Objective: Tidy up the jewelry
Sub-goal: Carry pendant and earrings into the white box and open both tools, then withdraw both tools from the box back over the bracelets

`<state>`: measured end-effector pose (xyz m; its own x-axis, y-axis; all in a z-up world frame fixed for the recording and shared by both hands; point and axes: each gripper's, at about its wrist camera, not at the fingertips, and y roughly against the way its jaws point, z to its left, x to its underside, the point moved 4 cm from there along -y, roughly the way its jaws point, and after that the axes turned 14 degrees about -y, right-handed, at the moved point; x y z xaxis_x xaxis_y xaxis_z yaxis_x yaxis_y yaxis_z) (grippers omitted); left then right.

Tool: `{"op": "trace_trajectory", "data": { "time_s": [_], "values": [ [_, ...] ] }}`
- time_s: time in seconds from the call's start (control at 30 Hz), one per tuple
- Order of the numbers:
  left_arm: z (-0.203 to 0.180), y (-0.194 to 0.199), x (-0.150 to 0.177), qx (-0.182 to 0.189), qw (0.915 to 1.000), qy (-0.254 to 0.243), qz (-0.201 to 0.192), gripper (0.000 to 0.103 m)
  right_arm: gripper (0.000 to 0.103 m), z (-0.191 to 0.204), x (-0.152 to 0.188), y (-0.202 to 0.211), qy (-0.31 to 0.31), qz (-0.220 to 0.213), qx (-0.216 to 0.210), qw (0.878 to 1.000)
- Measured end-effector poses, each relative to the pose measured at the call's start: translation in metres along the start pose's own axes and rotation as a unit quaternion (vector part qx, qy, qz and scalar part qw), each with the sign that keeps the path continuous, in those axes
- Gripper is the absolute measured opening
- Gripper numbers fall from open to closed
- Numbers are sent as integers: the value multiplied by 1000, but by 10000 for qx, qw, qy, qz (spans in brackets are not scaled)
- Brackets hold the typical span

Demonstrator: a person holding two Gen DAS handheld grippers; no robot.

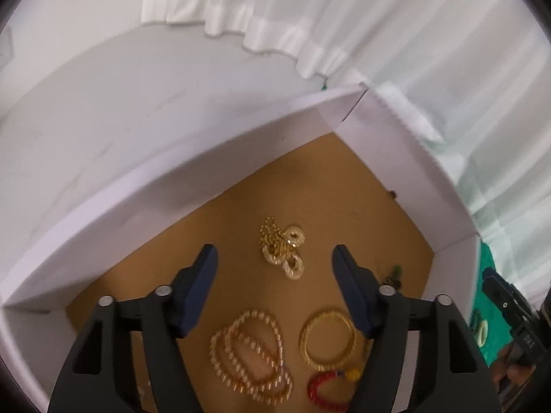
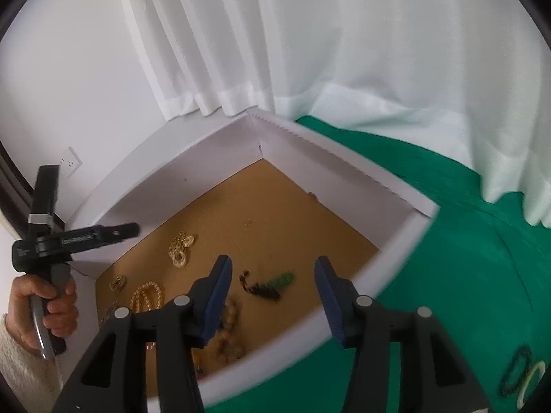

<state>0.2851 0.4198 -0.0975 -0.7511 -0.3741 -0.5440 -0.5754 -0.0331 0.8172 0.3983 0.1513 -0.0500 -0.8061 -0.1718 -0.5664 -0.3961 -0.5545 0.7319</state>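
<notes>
Left wrist view | our left gripper (image 1: 275,258) jaws wide, empty | gold chain cluster (image 1: 281,246) at 12 o'clock on box (image 1: 241,158) floor | light, limp, tangle-prone; we pinch its bunched middle | right gripper (image 2: 272,268) wide, empty.

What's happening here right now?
A person is sorting jewelry into a white box with a brown floor. Both claws are open and empty: the left claw hovers over the gold chain, pearl strands, gold bangles and red beads. The right claw hangs over the box's near edge, by a dark and green piece. Two rings lie outside on the green cloth.
</notes>
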Motion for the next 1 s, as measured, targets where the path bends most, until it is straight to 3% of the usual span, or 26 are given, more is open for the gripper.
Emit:
{"op": "trace_trajectory", "data": {
  "time_s": [0.07, 0.2, 0.27, 0.37, 0.5, 0.7, 1.0],
  "values": [
    [-5, 24, 9, 45, 9998, -47, -179, 78, 67, -12, 11, 21, -72, -108, 9, 9999],
    [-31, 70, 34, 259, 9984, -219, -462, 81, 68, -41, 44, 57, -32, -184, 303, 9994],
    [-49, 93, 50, 374, 9962, -459, -636, 90, 79, -57, 64, 73, 17, -187, 605, 9980],
    [-75, 120, 78, 336, 9922, -845, -849, 93, 80, -93, 109, 104, -67, -190, 1134, 9933],
    [-120, 140, 119, 279, 9853, -1377, -976, 93, 80, -142, 168, 141, -365, -243, 1531, 9872],
    [-198, 135, 172, 872, 9768, -1821, -710, 94, 80, -209, 240, 186, -757, -172, 2140, 9737],
    [-296, 89, 242, 1122, 9666, -2299, -124, 94, 80, -272, 295, 241, -1433, -431, 2633, 9530]
  ]
}}
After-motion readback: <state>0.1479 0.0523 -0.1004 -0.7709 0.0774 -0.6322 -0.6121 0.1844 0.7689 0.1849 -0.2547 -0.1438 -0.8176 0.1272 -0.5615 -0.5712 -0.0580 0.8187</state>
